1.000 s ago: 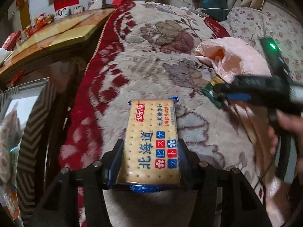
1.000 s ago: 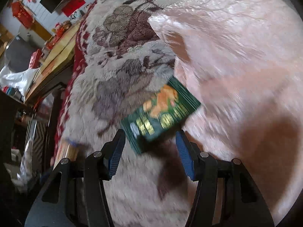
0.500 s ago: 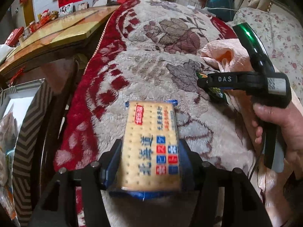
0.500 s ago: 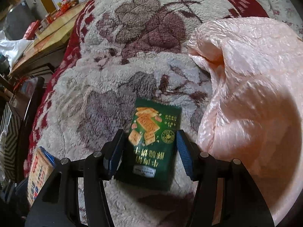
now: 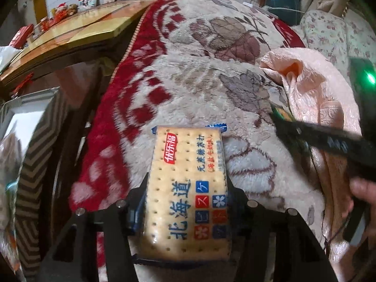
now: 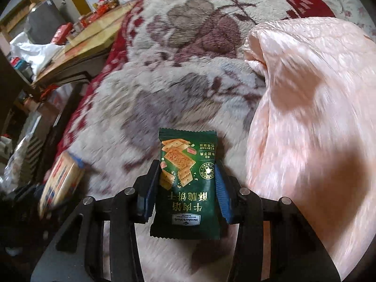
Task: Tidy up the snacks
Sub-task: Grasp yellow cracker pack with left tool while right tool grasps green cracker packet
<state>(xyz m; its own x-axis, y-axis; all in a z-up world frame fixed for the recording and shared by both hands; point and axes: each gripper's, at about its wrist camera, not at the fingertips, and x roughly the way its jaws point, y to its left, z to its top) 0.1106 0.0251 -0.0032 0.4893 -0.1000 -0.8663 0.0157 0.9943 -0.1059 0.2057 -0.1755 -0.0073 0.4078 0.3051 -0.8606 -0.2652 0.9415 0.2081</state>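
Two snack packs, cracker pack (image 5: 188, 192), green packet (image 6: 188, 185)

Dim warm indoor light, motion blur, fisheye-bent dark edges, soft shadows

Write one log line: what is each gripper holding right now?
left gripper: shut on cracker pack | right gripper: jaws just closing, shut on green snack packet | surface: blanket

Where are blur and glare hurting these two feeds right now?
Left wrist view: cracker pack sharp, with glare near its bottom; the right tool smears. Right wrist view: green biscuit packet sharp; pink cloth and blanket streaked.
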